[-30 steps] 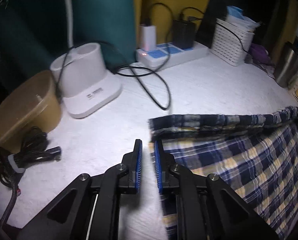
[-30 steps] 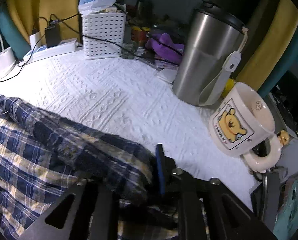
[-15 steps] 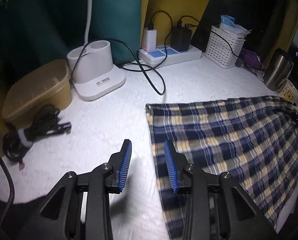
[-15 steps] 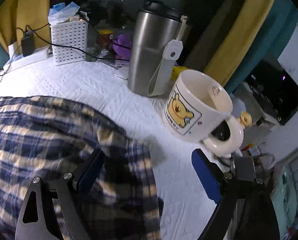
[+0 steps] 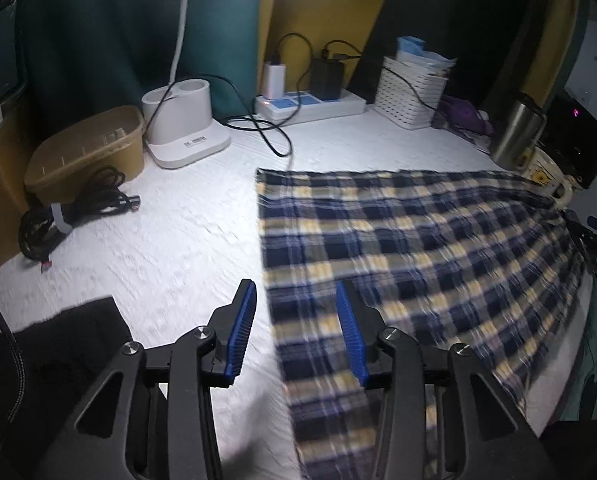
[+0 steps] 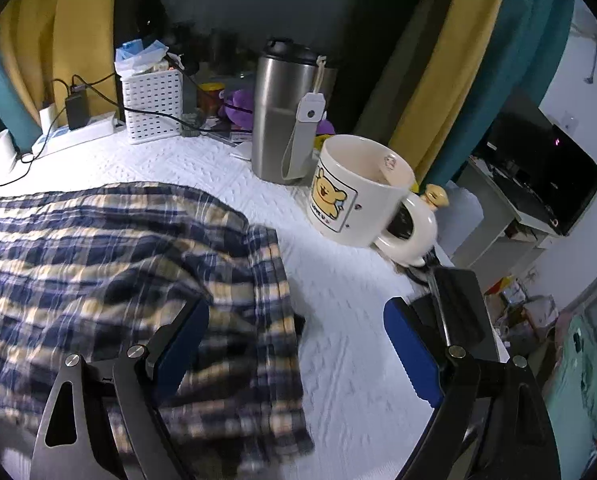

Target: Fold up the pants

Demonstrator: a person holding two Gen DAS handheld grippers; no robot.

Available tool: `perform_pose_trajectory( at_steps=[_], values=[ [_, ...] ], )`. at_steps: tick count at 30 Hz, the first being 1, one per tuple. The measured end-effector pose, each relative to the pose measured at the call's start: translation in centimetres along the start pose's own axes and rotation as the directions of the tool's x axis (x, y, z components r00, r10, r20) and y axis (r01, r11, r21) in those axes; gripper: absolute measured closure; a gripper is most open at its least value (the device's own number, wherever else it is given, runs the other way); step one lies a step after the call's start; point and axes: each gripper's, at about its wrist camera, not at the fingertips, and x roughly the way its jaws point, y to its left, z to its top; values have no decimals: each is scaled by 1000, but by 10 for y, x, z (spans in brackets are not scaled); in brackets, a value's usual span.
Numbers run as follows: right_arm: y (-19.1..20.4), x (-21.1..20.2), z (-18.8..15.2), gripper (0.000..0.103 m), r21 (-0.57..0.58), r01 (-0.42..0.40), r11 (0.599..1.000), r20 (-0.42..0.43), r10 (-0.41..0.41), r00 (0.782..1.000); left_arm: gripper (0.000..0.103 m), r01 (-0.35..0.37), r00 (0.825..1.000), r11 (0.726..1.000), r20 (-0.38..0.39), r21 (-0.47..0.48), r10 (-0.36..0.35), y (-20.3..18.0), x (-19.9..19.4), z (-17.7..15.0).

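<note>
Blue, yellow and white plaid pants [image 5: 410, 248] lie spread flat on the white textured cloth [image 5: 170, 240]. In the left wrist view my left gripper [image 5: 296, 332] hangs above the pants' left edge; its jaws are opening and nothing sits between the blue pads [image 5: 242, 328]. In the right wrist view the pants [image 6: 110, 264] fill the left half, their right edge rumpled. My right gripper [image 6: 294, 356] stands open wide above that edge, its pads clear of the fabric.
A bear mug [image 6: 354, 192] and a steel tumbler [image 6: 286, 112] stand by the pants' right end. Along the back are a white basket [image 5: 412, 92], a power strip with chargers [image 5: 310, 104], a white lamp base [image 5: 182, 128], a brown tub [image 5: 86, 152] and a coiled cable [image 5: 74, 208].
Both grippers let go of the pants' top edge, opened and drew back and up. The fabric dropped and now lies flat on the cloth.
</note>
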Motion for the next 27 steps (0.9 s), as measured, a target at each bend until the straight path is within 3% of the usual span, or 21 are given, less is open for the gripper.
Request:
perform_pose_trajectory(
  at_steps=[18,22,27],
  values=[
    [0,-54,-51,13,5,-2,1000,27,2,1000,60,24,1000,1000,-11,1,-24,-13,-29,-63],
    [2,-55,-63,13,9,-10,1000,17,10,1000,51,28,999,1000,-19,-7,-28,-14,-31,-76],
    [-1,-54,-74,13,49,-73,996,13,73,997,49,24,999,1000,-39,-10,-25,-18,-29,-86]
  ],
)
